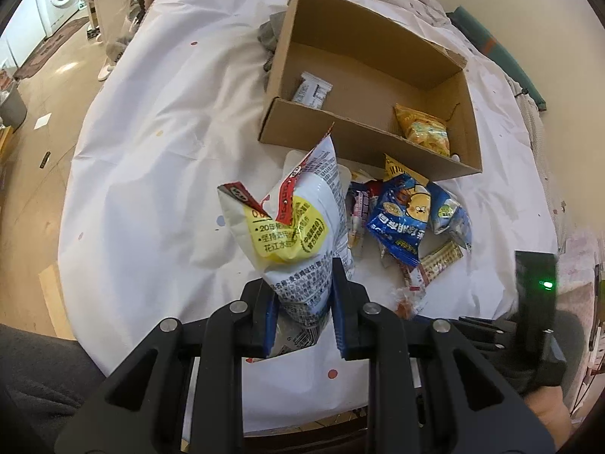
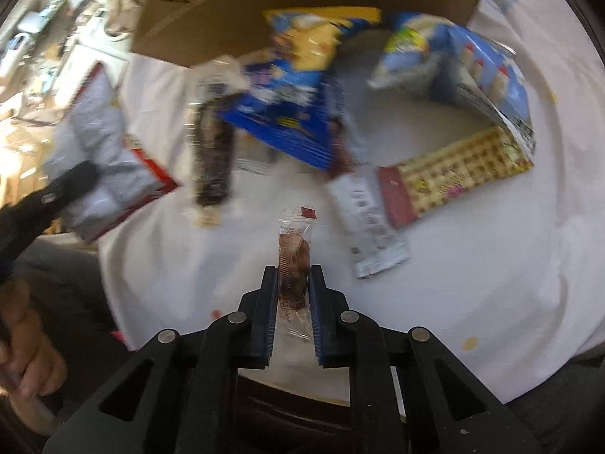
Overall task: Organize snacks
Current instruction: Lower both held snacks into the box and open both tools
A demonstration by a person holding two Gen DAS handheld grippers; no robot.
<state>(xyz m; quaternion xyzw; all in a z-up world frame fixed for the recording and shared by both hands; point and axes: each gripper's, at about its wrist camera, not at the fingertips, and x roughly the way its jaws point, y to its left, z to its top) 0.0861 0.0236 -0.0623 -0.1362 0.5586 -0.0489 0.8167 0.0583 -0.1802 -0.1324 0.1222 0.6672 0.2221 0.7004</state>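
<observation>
We counted one cardboard box (image 1: 378, 75) toward the far edge of the bench (image 1: 151, 151), which wore a white cloth, and two packets lay inside the box: a white one (image 1: 312, 90) in its left part and a yellow one (image 1: 423, 128) at its right end. Just in front of the box's near wall sat a loose heap of snacks (image 1: 408, 219); we made out at least six there, though blur kept us from an exact count. The left gripper (image 1: 302, 302) pointed steeply down, its jaws clamped on the bottom of one large white bag (image 1: 298, 227) held upright above the cloth. The right gripper (image 2: 293, 291) tilted down likewise, jaws pinched on one small clear-wrapped brown snack (image 2: 295, 261) near the bench's front edge.
</observation>
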